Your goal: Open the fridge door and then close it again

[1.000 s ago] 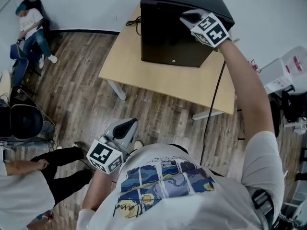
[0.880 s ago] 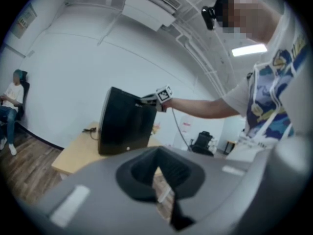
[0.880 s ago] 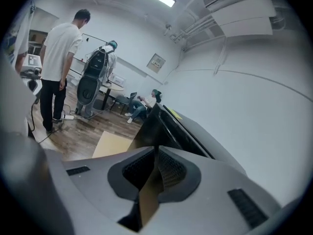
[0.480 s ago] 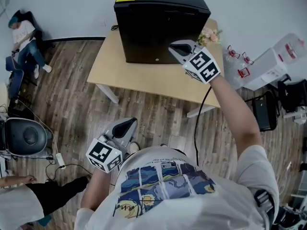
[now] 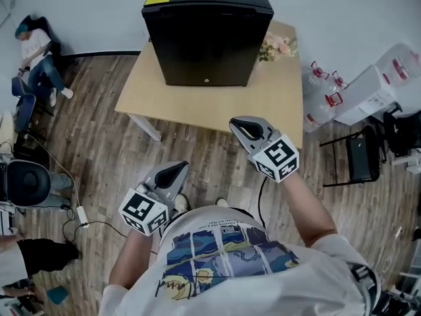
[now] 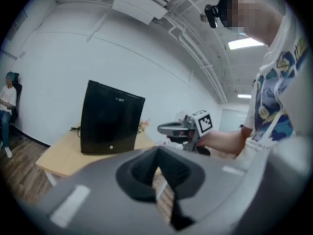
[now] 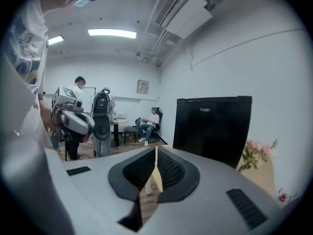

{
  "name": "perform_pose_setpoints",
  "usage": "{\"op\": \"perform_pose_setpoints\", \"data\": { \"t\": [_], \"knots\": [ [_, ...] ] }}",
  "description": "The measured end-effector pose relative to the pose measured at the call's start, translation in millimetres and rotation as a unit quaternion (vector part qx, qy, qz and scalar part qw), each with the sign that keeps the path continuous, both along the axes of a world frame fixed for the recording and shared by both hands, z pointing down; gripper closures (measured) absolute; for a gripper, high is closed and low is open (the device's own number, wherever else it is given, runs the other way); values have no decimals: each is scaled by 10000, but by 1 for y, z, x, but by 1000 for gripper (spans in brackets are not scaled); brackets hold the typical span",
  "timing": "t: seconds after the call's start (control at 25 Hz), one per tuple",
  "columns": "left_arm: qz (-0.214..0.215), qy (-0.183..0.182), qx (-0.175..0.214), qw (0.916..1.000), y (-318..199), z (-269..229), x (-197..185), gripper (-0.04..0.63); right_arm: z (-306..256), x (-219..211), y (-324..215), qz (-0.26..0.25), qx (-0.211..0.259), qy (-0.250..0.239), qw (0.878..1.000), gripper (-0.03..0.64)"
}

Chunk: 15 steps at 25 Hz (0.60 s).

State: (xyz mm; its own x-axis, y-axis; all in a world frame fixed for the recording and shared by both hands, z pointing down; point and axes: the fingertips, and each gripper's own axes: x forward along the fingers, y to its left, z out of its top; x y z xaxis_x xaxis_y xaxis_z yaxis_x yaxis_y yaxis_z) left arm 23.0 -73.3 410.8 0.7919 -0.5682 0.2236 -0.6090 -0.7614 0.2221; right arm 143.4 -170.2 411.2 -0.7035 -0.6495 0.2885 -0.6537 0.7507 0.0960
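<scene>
A small black fridge [image 5: 205, 35] stands on a light wooden table [image 5: 270, 107] against the wall, its door flush with the body. It also shows in the left gripper view as the fridge [image 6: 111, 118] and in the right gripper view as the fridge [image 7: 215, 129]. My right gripper [image 5: 245, 130] hangs in the air over the floor in front of the table, well short of the fridge, jaws shut on nothing. My left gripper [image 5: 172, 174] is held low near my chest, also shut and empty.
Pink flowers [image 5: 277, 46] lie on the table right of the fridge. Water jugs [image 5: 319, 91] and a black chair [image 5: 360, 158] stand at the right. A seated person [image 5: 34, 48] and an office chair [image 5: 25, 184] are at the left. Wood floor lies between me and the table.
My right gripper has come away from the fridge's top right and dropped back towards me. The view has shifted so the fridge sits farther off. The left gripper has stayed put.
</scene>
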Motion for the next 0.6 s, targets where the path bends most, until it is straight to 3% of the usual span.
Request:
{"op": "perform_pose_setpoints", "data": {
  "t": [0.16,0.36,0.6],
  "knots": [
    [-194,-64,-14,9998,6,2,9,588,20,23,41,236,-411,-465,9978,595],
    [-424,-86,-69,9990,17,9,20,588,44,38,82,-11,-620,-258,9977,595],
    [-581,-72,-95,9982,27,18,44,588,48,54,104,-181,-522,-163,9983,596]
  ]
}}
